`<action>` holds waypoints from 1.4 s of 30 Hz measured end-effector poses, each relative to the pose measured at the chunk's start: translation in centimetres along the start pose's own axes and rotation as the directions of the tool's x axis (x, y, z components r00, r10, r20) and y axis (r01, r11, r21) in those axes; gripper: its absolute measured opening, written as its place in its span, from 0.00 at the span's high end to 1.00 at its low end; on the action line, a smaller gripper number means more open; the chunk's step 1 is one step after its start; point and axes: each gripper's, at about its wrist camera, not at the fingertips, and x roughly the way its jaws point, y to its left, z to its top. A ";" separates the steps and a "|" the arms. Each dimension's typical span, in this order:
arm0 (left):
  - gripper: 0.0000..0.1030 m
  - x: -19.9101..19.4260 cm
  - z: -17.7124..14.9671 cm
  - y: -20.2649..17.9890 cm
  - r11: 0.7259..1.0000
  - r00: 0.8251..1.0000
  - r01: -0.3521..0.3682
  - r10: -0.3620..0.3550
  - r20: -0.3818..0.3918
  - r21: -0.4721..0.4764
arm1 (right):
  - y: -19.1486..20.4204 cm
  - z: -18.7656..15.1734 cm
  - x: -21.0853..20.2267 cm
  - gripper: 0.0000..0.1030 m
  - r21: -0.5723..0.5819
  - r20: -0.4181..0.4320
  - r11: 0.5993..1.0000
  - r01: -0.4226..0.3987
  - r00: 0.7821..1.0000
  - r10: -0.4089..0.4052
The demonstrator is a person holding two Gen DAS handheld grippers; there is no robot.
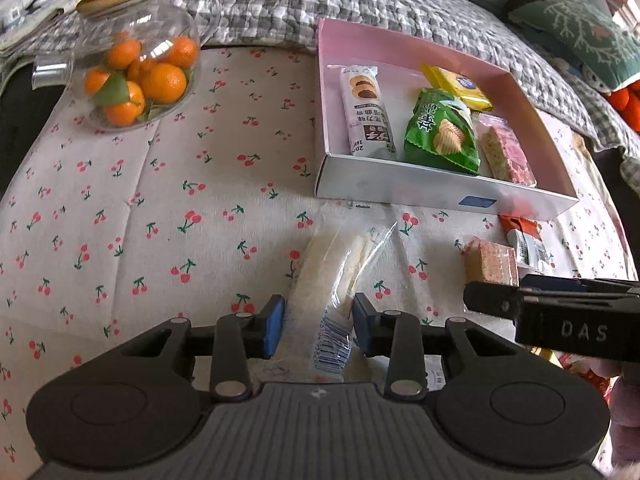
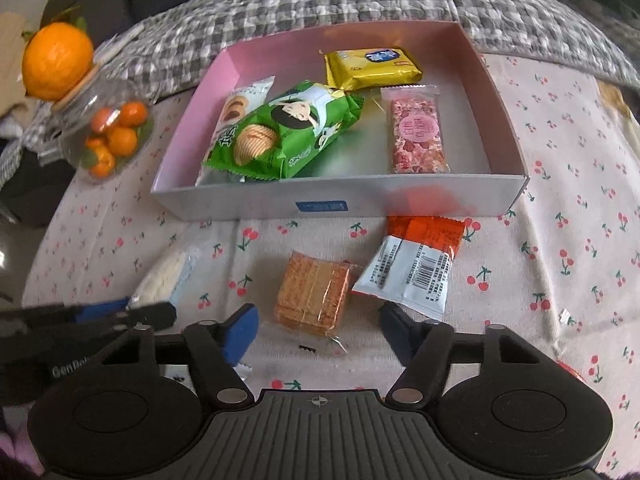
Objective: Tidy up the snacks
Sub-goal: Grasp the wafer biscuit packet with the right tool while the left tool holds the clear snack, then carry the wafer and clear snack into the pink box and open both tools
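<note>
Box [image 2: 420,196], pink inside, on cherry-print cloth [image 1: 160,200]; holds cookie pkt [image 1: 366,110], green chips bag [image 2: 288,132], yellow pkt [image 2: 372,66], pink bar [image 2: 418,136].

Left gripper [image 1: 319,322]: fingers pinching clear-wrapped white snack [image 1: 332,272] lying on cloth.

Right gripper [image 2: 318,330]: fingers spread wide either side of wafer pkt [image 2: 314,294], not touching. Orange-white sachet [image 2: 416,264] just beside wafer, in front of box.

Glass jar w/ oranges [image 1: 136,76] at far left.
</note>
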 end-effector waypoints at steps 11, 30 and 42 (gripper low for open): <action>0.69 0.0 0.0 -0.5 1.000 1.000 0.003 -0.003 -0.004 0.014 | 0.2 0.1 -0.3 0.62 0.025 -0.017 0.999 -0.026 0.999 0.027; 0.70 -1.8 0.5 -0.2 0.998 0.998 0.057 -0.056 0.036 -0.014 | -1.5 1.1 -4.1 0.65 0.165 0.000 0.974 -0.158 0.987 0.160; 0.77 -3.6 1.6 0.6 0.990 0.989 0.117 -0.109 0.095 -0.083 | -6.2 3.7 -7.4 0.65 0.348 0.182 0.905 -0.245 0.965 0.191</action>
